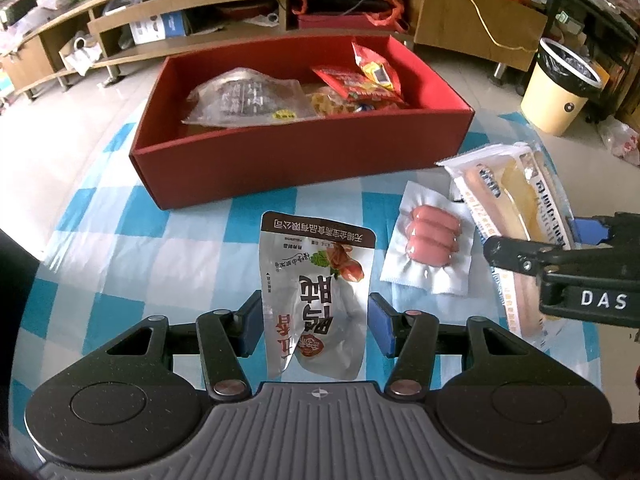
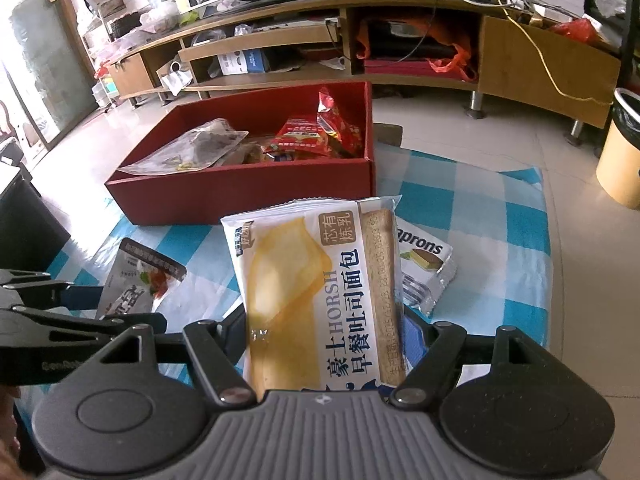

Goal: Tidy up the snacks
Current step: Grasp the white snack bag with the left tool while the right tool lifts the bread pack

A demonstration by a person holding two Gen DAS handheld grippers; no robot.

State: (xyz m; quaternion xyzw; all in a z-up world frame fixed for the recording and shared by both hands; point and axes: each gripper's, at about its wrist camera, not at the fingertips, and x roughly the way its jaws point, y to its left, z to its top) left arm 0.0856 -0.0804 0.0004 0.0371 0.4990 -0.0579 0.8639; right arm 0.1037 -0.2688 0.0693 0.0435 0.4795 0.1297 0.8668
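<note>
While the left gripper (image 1: pixel 316 322) stands spread around a silvery foil snack pouch (image 1: pixel 316 292) lying on the checked cloth, light and slippery, the right gripper (image 2: pixel 324 340) pinches a soft, crushable toast-bread packet (image 2: pixel 316 292) low, short of the red cardboard box (image 2: pixel 240 196).

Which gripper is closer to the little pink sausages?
Right, narrowly. The right gripper, holding the bread pack, sits just beside the sausage pack; the left gripper straddles the silver pouch.

Bright daylight from the left, glare on floor tiles (image 2: pixel 460 120), strong fisheye bending at edges, sharp centre.
</note>
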